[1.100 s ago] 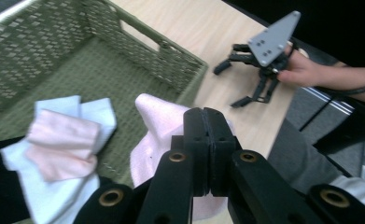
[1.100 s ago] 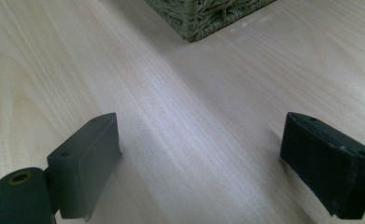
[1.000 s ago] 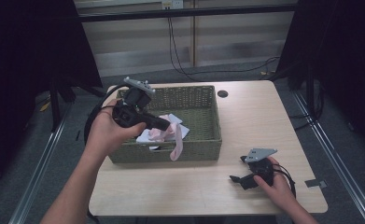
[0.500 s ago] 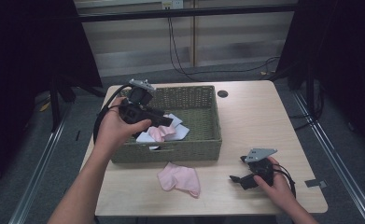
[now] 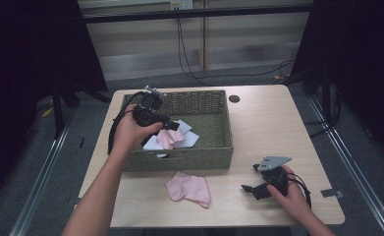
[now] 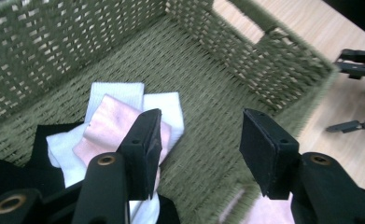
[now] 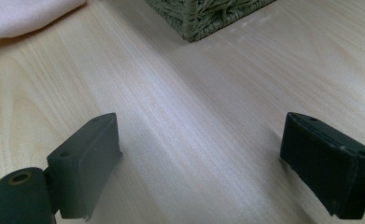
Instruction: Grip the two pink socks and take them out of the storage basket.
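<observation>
One pink cloth (image 5: 188,188) lies out on the table (image 5: 273,123); the left gripper (image 6: 196,144), jaws just opened and empty, dips into the basket (image 5: 199,158) and must close on the next pink cloth (image 6: 109,122); right gripper (image 7: 199,163) rests open.

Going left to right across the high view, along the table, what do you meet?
Left gripper over the basket → pink cloth on the table → right gripper resting near the front edge.

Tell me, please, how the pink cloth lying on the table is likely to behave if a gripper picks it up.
The pink cloth lies flat and rumpled on the table, so it is probably floppy and would drape from the pinch point. It looks thin, so likely light. Being soft fabric, it should neither roll nor break, though a shallow pinch might slip off.
</observation>
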Available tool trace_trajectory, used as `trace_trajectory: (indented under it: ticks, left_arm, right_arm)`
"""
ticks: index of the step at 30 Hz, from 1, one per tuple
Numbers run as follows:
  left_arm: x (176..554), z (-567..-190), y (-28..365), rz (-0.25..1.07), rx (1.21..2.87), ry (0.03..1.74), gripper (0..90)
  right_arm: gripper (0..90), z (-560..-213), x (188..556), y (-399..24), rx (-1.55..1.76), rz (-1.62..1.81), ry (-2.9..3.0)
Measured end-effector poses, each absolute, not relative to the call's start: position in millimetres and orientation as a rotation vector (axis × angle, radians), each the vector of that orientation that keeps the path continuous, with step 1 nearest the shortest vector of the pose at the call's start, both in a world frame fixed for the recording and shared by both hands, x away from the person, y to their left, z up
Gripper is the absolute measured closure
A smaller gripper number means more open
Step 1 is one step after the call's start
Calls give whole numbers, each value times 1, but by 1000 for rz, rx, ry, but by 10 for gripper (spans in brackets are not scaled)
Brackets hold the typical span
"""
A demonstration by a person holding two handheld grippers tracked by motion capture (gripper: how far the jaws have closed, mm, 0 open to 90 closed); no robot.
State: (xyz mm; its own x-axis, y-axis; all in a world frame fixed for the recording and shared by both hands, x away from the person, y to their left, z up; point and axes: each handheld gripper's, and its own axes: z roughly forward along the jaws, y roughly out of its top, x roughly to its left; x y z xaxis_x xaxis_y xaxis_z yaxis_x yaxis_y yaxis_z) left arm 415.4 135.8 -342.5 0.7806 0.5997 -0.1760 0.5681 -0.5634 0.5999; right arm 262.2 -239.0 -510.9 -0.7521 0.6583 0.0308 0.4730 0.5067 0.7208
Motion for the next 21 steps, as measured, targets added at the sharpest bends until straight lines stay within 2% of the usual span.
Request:
trace_trajectory:
  ticks: [13,21]
  left_arm:
    - [447,-392,138,57,2310,1040,445]
    - [459,-409,132,90,2304,1080,362]
  right_arm:
    - [111,-511,262,-239,960,1084,2504]
    - [111,-511,262,-239,960,1084,2504]
